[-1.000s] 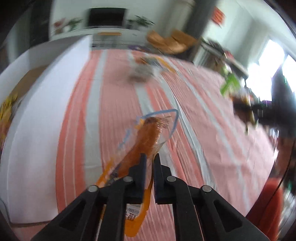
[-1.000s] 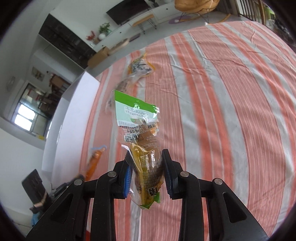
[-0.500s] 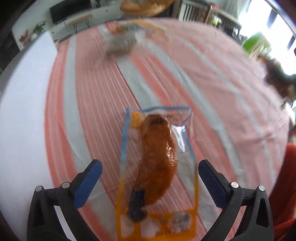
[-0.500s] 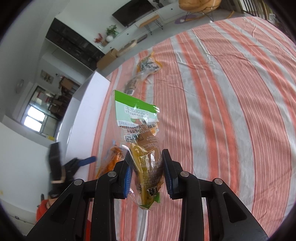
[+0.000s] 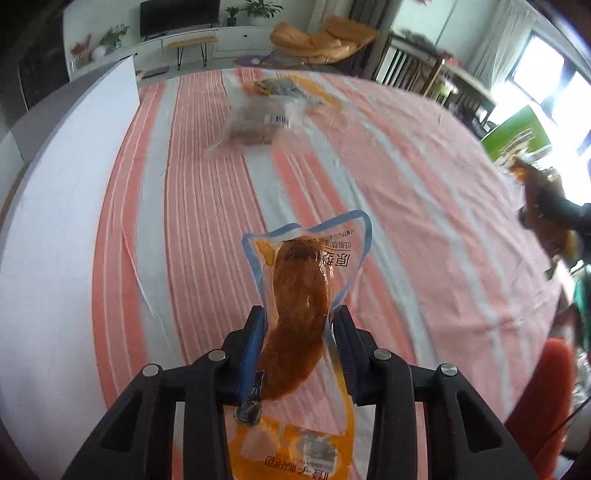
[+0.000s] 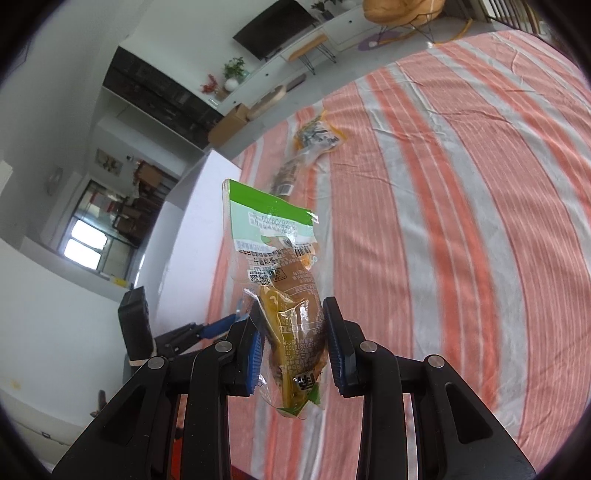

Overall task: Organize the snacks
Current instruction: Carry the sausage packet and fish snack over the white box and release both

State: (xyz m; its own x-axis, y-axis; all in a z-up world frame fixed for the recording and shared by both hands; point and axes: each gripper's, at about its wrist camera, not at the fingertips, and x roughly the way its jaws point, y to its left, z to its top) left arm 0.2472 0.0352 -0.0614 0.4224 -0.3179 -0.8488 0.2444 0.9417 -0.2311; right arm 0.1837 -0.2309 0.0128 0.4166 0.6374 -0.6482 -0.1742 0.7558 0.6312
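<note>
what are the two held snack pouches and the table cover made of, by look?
Orange pouch in the left tool, whose jaws are closing on it: clear glossy plastic film, contents visible, glare streaks.
Green-topped pouch in the right tool: likewise thin crinkly film, part printed, part transparent.
Striped cover: probably woven cloth, matte, with soft creases.

A big surface is covered with an orange and white striped cloth (image 6: 461,229). Behind it a dark television (image 5: 175,16) stands over a long white cabinet (image 5: 192,40) with green plants (image 5: 116,35). A tan lounge chair (image 5: 325,40) is beside. Bright daylight comes through a window (image 5: 554,74) with pale curtains.
</note>
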